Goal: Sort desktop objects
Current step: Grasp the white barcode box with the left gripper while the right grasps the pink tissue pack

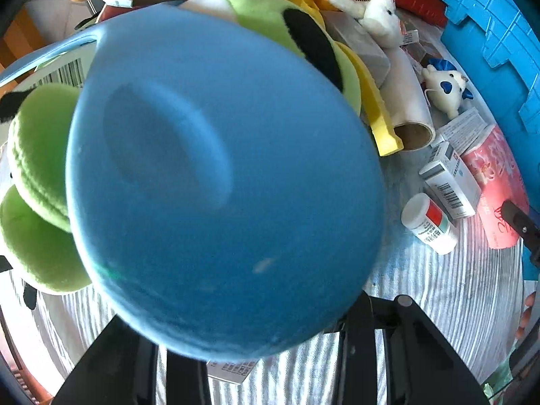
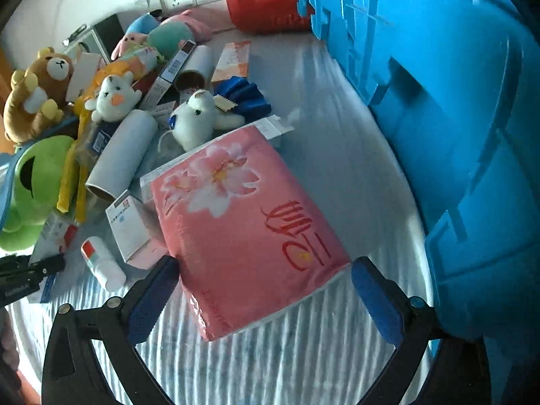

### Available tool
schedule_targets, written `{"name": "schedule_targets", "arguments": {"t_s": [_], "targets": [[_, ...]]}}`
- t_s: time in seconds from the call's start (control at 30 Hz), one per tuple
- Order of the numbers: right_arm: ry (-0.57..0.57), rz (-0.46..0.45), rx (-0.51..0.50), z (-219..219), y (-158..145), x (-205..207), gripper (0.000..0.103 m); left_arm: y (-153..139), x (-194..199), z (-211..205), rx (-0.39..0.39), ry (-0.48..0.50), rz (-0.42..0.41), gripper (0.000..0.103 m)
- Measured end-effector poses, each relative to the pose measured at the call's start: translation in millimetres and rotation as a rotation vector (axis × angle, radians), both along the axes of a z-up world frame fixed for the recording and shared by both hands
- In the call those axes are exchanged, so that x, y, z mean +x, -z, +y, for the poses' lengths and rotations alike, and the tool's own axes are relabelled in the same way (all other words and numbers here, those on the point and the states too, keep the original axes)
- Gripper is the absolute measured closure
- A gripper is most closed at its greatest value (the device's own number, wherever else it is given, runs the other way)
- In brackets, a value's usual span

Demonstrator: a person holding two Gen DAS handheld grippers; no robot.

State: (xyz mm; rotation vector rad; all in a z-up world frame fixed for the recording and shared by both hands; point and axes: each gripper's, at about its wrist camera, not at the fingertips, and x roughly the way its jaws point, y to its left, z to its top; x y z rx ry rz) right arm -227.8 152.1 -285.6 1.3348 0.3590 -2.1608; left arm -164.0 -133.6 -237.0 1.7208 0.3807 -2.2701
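1. Right gripper (image 2: pixel 263 300) angled steeply down at the striped tablecloth (image 2: pixel 287 354), jaws spread wide, blue pads (image 2: pixel 153 300) on either side of the near end of the pink tissue pack (image 2: pixel 246 222); left pad just at the pack's corner, right pad clear of it, so no grip on it.
2. Left gripper (image 1: pixel 270 354) pointing almost straight down, only the black finger bases in view at the bottom of its own camera.
3. Fingertips hidden behind a blue basin (image 1: pixel 222 182) that fills most of that view; cannot tell whether closed on it or merely under it.
4. Relative to the pink tissue pack: white medicine box (image 2: pixel 131 229) touching its left edge, small white bottle (image 2: pixel 101 263) just left of that box.
5. Cardboard tube (image 2: pixel 121 155) and white plush mouse (image 2: pixel 199 121) beyond the pack's far left corner.
6. Green plush (image 2: pixel 37 175) and brown bear (image 2: pixel 37 91) well to the pack's left.
7. Large blue crate (image 2: pixel 455 135) right of the pack, outer wall only in view, contents not visible.
8. Red container (image 2: pixel 266 0) beyond the pack at the far edge, beside the crate; inside not visible.
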Motion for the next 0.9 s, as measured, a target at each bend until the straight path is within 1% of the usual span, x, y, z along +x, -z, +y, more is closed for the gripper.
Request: {"name": "schedule_targets", "arguments": {"t_s": [0.1,0.13,0.23,0.27,0.3,0.33,0.37,0.43,0.47,0.57,0.63,0.73,0.8,0.87,0.9], "targets": [[-0.009,-0.022,-0.026,-1.2,1.0,0.0,0.0,-2.7,1.1,-3.0,-0.001,-0.01,0.0,0.068],[-0.035,-0.039,-0.043,-3.7,0.1,4.8,0.0,-3.2,1.4,-3.8,-0.002,-0.013,0.0,0.068],[-0.176,-0.068,-0.098,-19.9,-5.7,27.9,0.0,-5.9,3.7,-11.8,0.019,-0.034,0.008,0.068],[-0.194,-0.066,-0.106,-21.9,-7.8,33.1,0.0,-6.6,4.0,-13.6,0.023,-0.037,0.008,0.068],[-0.192,-0.055,-0.105,-22.2,-10.5,36.5,0.0,-7.4,4.3,-15.0,0.025,-0.038,0.007,0.068],[-0.166,-0.036,-0.09,-21.0,-12.6,37.0,0.0,-8.5,4.8,-16.7,0.022,-0.038,0.007,0.068],[-0.142,-0.011,-0.071,-19.6,-14.4,35.1,0.0,-9.3,5.2,-17.5,0.021,-0.036,0.008,0.068],[-0.13,0.019,-0.032,-20.1,-13.8,31.7,0.0,-11.0,5.2,-18.7,0.017,-0.033,0.006,0.068],[-0.13,0.014,-0.026,-21.0,-13.4,28.6,0.0,-11.7,5.2,-19.2,0.016,-0.032,0.005,0.068],[-0.149,-0.033,-0.055,-26.6,-13.1,26.3,0.0,-14.5,5.3,-21.6,0.012,-0.029,0.002,0.068],[-0.175,-0.037,-0.044,-35.4,-11.7,29.8,0.0,-16.2,5.3,-22.6,0.008,-0.026,0.0,0.068],[-0.223,-0.047,0.003,-50.7,-2.2,36.2,0.0,-19.0,5.5,-23.8,-0.002,-0.022,-0.004,0.068],[-0.209,-0.04,0.04,-54.3,5.7,36.2,0.0,-21.1,6.2,-25.3,-0.003,-0.021,-0.005,0.068],[-0.182,-0.061,0.039,-50.7,9.9,33.4,0.011,-23.3,8.2,-26.9,-0.007,-0.017,-0.01,0.068],[-0.181,-0.062,0.038,-49.3,9.4,33.1,0.012,-24.3,9.1,-27.2,-0.01,-0.015,-0.013,0.068]]}}
